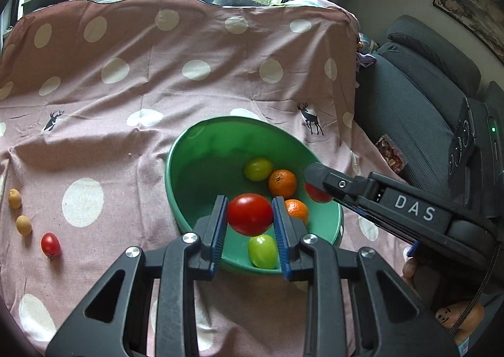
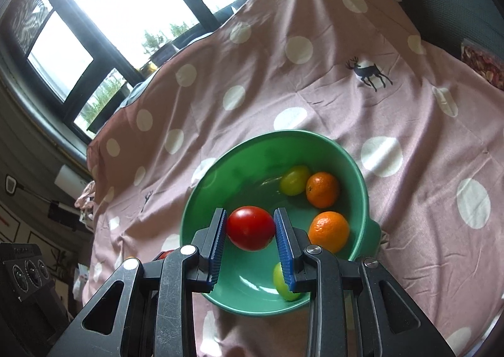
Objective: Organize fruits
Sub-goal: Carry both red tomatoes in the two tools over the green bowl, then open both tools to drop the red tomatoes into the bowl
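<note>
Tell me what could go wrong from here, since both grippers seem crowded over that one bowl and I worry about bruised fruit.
1. The left gripper and right gripper each pinch a red tomato above the green bowl; working this close, they may collide.
2. A dropped tomato could hit the oranges or green fruit below and bruise.
3. Pressing on the rim may tip the bowl on the soft cloth.

the green bowl [image 1: 176,168] is open along its left inside wall; two oranges [image 1: 282,183], green fruits and the right tool [image 1: 318,190] (reaching in over the rim) crowd its right side.
</note>
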`<act>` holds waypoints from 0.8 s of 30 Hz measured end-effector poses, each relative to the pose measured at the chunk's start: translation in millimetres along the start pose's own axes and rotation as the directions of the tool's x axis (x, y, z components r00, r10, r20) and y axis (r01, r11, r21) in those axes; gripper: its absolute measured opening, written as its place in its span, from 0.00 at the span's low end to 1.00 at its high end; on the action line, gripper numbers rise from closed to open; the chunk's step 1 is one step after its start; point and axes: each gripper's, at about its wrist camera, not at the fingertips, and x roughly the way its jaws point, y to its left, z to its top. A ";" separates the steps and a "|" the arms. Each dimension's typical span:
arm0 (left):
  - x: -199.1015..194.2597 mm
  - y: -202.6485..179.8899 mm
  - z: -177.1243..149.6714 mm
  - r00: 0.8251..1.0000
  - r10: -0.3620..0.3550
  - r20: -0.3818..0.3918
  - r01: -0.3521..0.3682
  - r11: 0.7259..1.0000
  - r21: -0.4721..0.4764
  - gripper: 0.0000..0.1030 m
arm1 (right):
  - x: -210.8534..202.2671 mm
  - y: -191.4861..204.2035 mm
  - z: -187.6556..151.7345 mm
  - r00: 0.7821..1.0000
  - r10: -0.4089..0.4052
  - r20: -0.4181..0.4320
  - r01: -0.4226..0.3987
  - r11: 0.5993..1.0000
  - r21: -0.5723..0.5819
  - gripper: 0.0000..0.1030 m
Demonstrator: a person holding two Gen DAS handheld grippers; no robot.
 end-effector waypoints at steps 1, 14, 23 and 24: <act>2.5 -1.0 -0.6 1.000 -0.002 -0.003 0.002 1.000 0.000 0.28 | 0.6 -3.3 -0.1 1.000 -0.001 -0.001 0.001 1.000 0.002 0.31; 27.6 -12.4 -5.3 0.998 -0.016 -0.067 0.017 1.000 0.015 0.28 | 12.8 -28.9 4.6 0.999 -0.025 -0.036 0.028 0.997 0.073 0.32; 36.9 -15.0 -8.1 0.995 -0.015 -0.095 0.017 1.000 0.022 0.28 | 20.5 -27.4 2.3 0.995 -0.076 -0.058 0.079 0.996 0.050 0.32; 38.0 -15.9 -7.8 0.995 -0.014 -0.096 0.016 1.000 0.024 0.28 | 21.1 -27.4 2.4 0.995 -0.080 -0.059 0.083 0.995 0.048 0.32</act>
